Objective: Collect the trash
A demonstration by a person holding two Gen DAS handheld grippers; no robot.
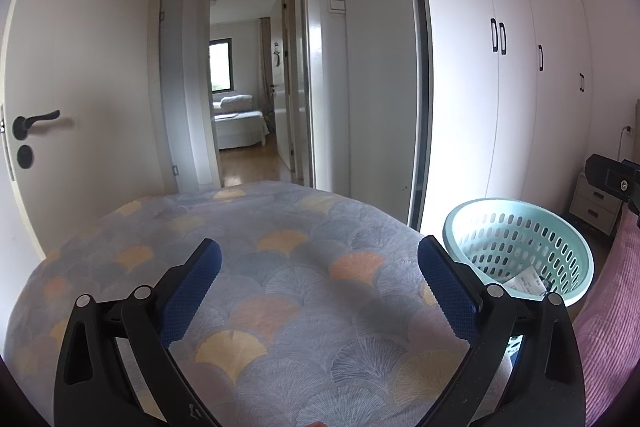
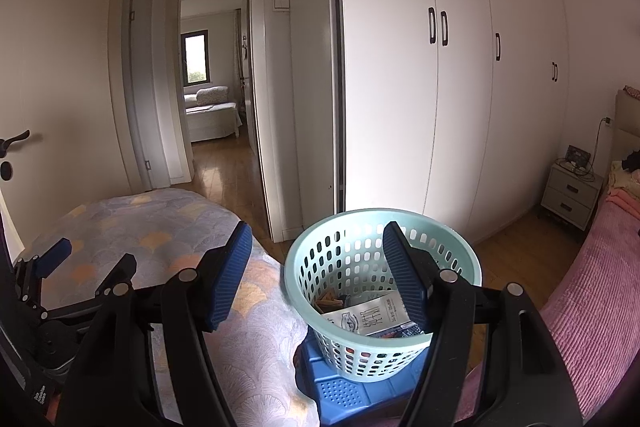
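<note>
Right wrist view had my right gripper (image 2: 316, 275) with jaws apart, holding nothing, the mint basket (image 2: 384, 291) of paper trash (image 2: 368, 315) just beyond them; my left gripper (image 1: 320, 291) likewise gaped over the patterned cushion (image 1: 280, 267).

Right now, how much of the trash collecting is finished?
Done: paper packets already lie in the mint basket. In hand: nothing; the left gripper and the right gripper are both open and empty. Left: no loose trash shows on the patterned bedspread.
</note>
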